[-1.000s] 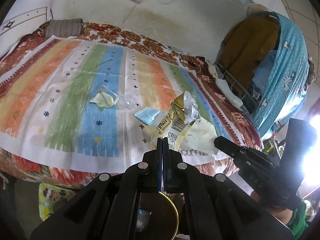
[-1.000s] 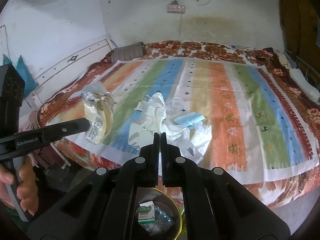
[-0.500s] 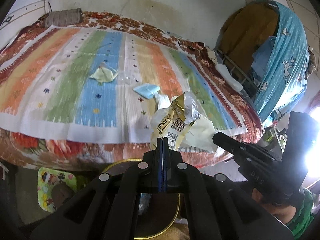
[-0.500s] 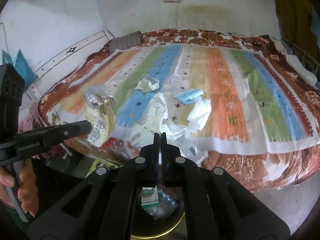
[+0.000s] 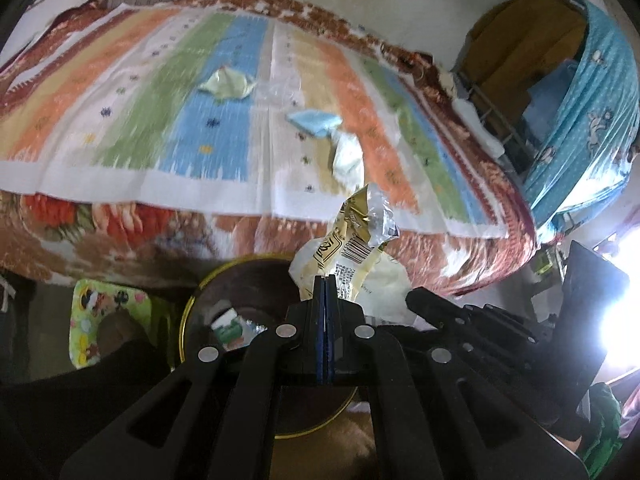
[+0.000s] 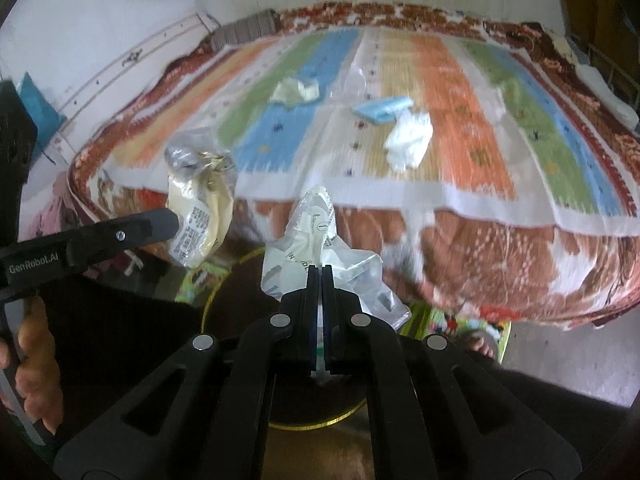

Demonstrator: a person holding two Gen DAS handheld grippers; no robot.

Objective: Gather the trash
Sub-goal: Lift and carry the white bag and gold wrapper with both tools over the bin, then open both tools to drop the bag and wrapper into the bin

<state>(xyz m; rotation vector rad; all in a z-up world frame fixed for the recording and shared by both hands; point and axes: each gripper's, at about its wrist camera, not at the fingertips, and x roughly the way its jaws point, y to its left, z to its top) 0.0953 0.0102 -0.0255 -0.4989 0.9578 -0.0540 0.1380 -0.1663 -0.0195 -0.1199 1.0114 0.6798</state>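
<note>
My left gripper (image 5: 325, 282) is shut on a crumpled yellow snack wrapper (image 5: 352, 240) and holds it over the dark round bin (image 5: 240, 296) on the floor. The wrapper also shows in the right wrist view (image 6: 200, 204). My right gripper (image 6: 319, 274) is shut on a clear plastic bag (image 6: 320, 248), above the same bin (image 6: 224, 304). On the striped bedspread lie a pale green wrapper (image 5: 228, 82), a blue mask (image 5: 314, 120) and a white tissue (image 5: 348, 158). A green-and-white carton (image 5: 228, 326) lies inside the bin.
The bed (image 5: 120, 216) with its red floral blanket edge stands in front of me. A colourful mat (image 5: 104, 312) lies on the floor left of the bin. A blue curtain (image 5: 592, 128) hangs at the right.
Both grippers have pulled back from the bed and lowered with their trash. The bin, at first mostly hidden under the grippers, now shows below them.
</note>
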